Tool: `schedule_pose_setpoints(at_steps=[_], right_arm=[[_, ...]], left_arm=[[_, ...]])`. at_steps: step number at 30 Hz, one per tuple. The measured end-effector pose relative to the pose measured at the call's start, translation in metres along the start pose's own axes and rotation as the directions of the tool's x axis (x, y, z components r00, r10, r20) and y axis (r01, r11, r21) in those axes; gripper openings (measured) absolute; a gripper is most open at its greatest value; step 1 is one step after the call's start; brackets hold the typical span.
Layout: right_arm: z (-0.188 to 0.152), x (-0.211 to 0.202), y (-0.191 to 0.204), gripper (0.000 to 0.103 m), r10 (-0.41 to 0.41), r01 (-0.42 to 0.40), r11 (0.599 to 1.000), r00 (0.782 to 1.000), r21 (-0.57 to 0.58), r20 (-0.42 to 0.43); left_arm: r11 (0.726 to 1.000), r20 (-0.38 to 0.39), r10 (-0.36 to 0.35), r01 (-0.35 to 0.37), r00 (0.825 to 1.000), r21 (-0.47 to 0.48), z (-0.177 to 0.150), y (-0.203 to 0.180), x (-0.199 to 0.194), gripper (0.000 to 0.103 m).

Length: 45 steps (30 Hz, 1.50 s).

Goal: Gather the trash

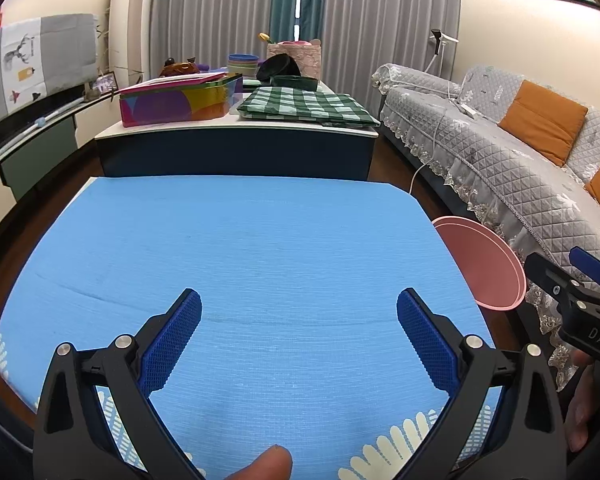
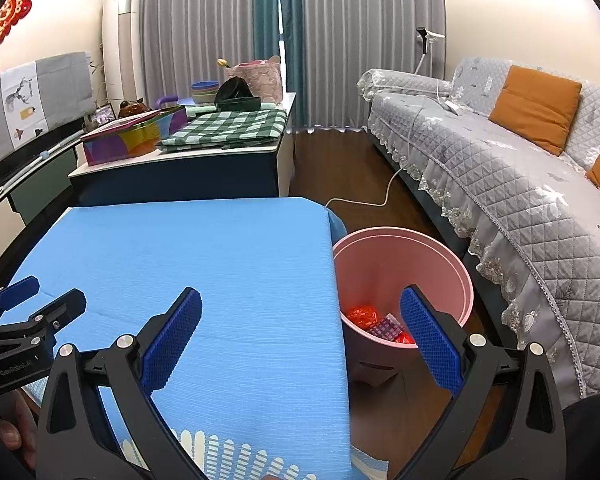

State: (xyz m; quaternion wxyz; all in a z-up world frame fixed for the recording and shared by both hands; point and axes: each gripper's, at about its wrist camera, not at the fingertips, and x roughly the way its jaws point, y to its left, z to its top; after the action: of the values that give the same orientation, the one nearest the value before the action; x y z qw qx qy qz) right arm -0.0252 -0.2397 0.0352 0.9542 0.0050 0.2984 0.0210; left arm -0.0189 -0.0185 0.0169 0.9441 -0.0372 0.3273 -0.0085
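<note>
A pink bin (image 2: 404, 264) stands on the floor at the right edge of the blue-clothed table (image 2: 204, 264). Inside it lie red crumpled wrappers (image 2: 363, 316) and a purple-patterned packet (image 2: 386, 326). My right gripper (image 2: 300, 308) is open and empty, straddling the table's right edge and the bin. My left gripper (image 1: 299, 308) is open and empty above the blue tablecloth (image 1: 240, 248). The bin's rim (image 1: 488, 256) shows at the right of the left wrist view. Each gripper appears in the other's view: the right gripper (image 1: 572, 272), the left gripper (image 2: 40, 296). No trash shows on the cloth.
A dark cabinet (image 2: 180, 176) behind the table carries a colourful box (image 2: 132, 136), a green checked cloth (image 2: 228, 126), bowls and a basket. A grey quilted sofa (image 2: 500, 184) with orange cushions runs along the right. A white cable (image 2: 364, 200) lies on the wooden floor.
</note>
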Motion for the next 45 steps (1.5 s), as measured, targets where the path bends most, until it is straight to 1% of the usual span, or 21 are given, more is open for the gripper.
schedule_pose_setpoints(at_steps=[14, 25, 30, 40, 45], right_arm=[[0.0002, -0.002, 0.0001, 0.098, -0.007, 0.007, 1.0, 1.0, -0.007, 0.008], [-0.0012, -0.0025, 0.0012, 0.098, -0.005, 0.005, 1.0, 1.0, -0.014, 0.007], [-0.001, -0.0022, 0.0012, 0.098, -0.004, 0.005, 1.0, 1.0, -0.015, 0.006], [-0.0011, -0.0023, 0.0022, 0.098, -0.005, 0.005, 1.0, 1.0, -0.018, 0.005], [-0.0018, -0.002, 0.0021, 0.098, -0.006, 0.006, 1.0, 1.0, -0.017, 0.003]], left_arm=[[1.0, -0.003, -0.006, 0.006, 1.0, -0.004, 0.0005, -0.0012, 0.0003, 0.095], [1.0, -0.015, 0.009, -0.009, 1.0, -0.014, -0.0028, 0.0007, 0.0005, 0.095], [1.0, -0.002, 0.027, -0.027, 1.0, -0.011, -0.0031, 0.0012, -0.0002, 0.095], [1.0, 0.009, 0.023, -0.023, 1.0, -0.008, -0.0031, 0.0022, 0.0006, 0.095], [1.0, -0.009, 0.025, -0.026, 1.0, -0.014, -0.0024, 0.0025, 0.0035, 0.095]])
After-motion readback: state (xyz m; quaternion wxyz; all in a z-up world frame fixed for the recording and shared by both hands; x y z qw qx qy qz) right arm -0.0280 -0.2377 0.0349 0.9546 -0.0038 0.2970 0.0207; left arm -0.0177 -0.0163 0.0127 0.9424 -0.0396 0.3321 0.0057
